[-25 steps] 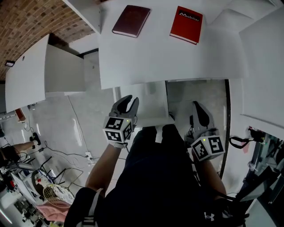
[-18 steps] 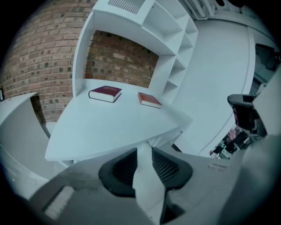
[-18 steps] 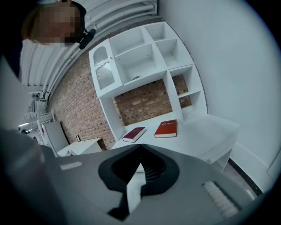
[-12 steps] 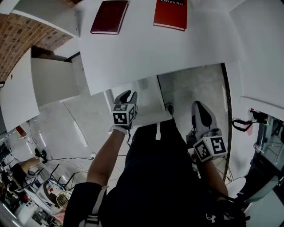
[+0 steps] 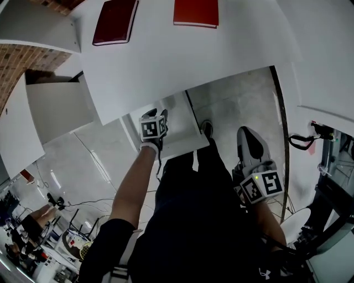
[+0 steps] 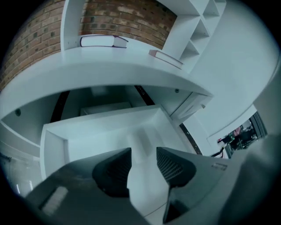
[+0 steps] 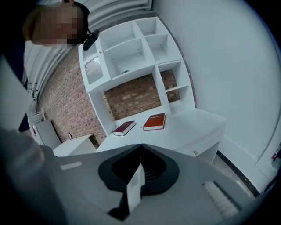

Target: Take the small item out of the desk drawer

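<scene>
Small item: pale whitish, oblong, blurred, hard to tell from the white floor of the open desk drawer; its kind is unclear. In the left gripper view it lies mid-frame inside the drawer, just beyond the jaw tips and in line with the gap between them, not touched.

Left gripper: jaws apart, nothing clamped, pointing into the drawer. In the head view the left gripper sits centre-left over the drawer, which sticks out under the white counter.

Right gripper: lower right in the head view, beside the person's leg, well apart from the drawer. In the right gripper view the right gripper has its jaw tips together; a thin pale strip shows behind them, unclear what it is.

Dark red book and red book lie flat on the counter at the top of the frame.
</scene>
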Available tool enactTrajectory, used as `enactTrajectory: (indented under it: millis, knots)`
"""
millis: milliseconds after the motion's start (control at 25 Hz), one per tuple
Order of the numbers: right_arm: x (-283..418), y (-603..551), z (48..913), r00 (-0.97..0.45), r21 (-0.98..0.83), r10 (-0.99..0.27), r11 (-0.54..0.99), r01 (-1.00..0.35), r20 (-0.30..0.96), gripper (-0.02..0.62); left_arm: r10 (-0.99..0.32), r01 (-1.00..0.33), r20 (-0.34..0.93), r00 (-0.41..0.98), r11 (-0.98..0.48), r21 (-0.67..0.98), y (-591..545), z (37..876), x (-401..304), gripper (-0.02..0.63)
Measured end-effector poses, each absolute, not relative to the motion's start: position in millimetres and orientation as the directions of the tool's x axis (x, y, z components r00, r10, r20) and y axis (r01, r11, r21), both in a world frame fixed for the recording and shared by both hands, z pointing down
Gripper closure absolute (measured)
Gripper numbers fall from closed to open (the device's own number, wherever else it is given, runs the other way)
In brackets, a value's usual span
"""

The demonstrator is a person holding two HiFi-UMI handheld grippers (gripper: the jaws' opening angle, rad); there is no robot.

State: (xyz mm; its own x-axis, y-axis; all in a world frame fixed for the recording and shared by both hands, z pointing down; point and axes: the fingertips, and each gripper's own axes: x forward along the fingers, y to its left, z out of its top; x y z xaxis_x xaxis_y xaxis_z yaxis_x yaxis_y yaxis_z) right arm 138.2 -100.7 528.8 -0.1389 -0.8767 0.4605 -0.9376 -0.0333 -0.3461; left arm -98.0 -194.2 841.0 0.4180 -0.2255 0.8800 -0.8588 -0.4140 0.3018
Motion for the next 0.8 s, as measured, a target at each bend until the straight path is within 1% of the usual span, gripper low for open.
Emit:
enactTrajectory:
  millis: [240,360,640,720,800]
  knots:
    - [145,-88,546,-0.122,-0.344,-0.854,-0.07,-0.936,0.506,0.592,-0.197,-0.893,0.895,0.399,-0.304,0.332,-196,883,-97,0.42]
    - [143,-83,554,-0.128,-0.345,-0.841,-0.074,-0.936,0.526,0.592,-0.181,-0.9,0.902,0.393,-0.276,0.337,-195,897,-96,0.42]
    - [142,-73,569,-0.143,-0.353,-0.824,-0.073,-0.933,0.548,0.592,-0.153,-0.901,0.914,0.377,-0.292,0.322,-191,915,-85,0.42]
    - [143,-71,571,-0.146,-0.356,-0.823,-0.072,-0.932,0.549,0.592,-0.155,-0.901,0.919,0.363,-0.312,0.303,-190,916,-85,0.46]
    - [143,-72,572,-0.151,-0.36,-0.823,-0.069,-0.93,0.548,0.592,-0.15,-0.895,0.922,0.356,-0.338,0.29,-188,915,-86,0.472]
